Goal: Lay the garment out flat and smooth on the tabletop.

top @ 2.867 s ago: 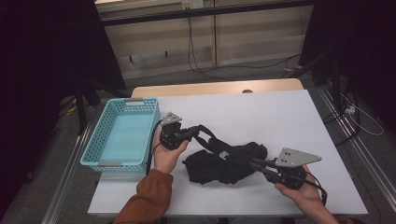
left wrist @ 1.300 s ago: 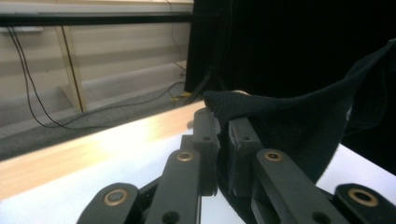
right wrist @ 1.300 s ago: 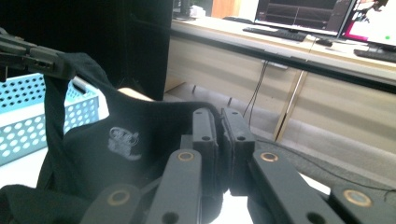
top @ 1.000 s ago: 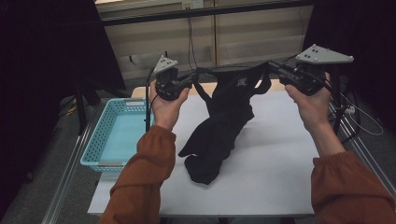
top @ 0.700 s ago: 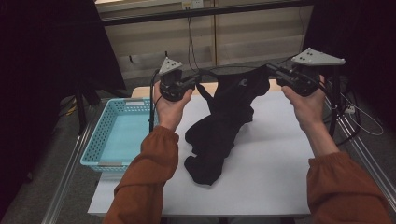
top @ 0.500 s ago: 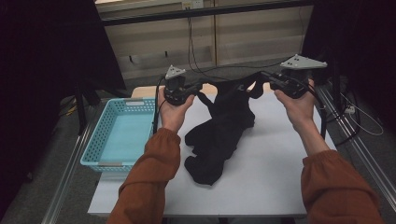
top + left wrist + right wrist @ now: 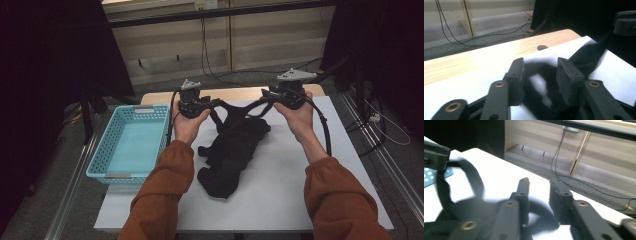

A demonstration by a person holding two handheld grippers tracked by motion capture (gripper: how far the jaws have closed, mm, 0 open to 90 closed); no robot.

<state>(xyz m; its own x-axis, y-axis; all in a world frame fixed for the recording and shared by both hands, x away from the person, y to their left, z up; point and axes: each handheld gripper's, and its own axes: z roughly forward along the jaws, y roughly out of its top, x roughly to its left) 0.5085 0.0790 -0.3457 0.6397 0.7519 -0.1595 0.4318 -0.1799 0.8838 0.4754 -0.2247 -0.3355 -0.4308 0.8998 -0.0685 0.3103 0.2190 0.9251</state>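
Observation:
A black strappy garment [image 7: 234, 146] lies crumpled on the white table [image 7: 300, 180], its two straps still reaching up to the grippers. My left gripper [image 7: 209, 105] hangs low over the table's far side. Its jaws have just been opening, and in the left gripper view [image 7: 541, 67] they stand apart with the dark fabric [image 7: 586, 55] loose between and below them. My right gripper [image 7: 268, 98] is level with it to the right. Its jaws [image 7: 539, 185] have also just been opening, with a strap [image 7: 539, 213] slack in the gap.
A light blue plastic basket [image 7: 102, 148] sits at the table's left edge, beside the left forearm. A wooden strip [image 7: 235, 93] runs along the table's far edge. Cables [image 7: 325, 130] trail from the grippers, and black stands rise at both sides.
Both hands have come down and drawn closer together, lowering the garment from hanging in the air onto the table. Both pairs of jaws have gone from shut on the straps to apart.

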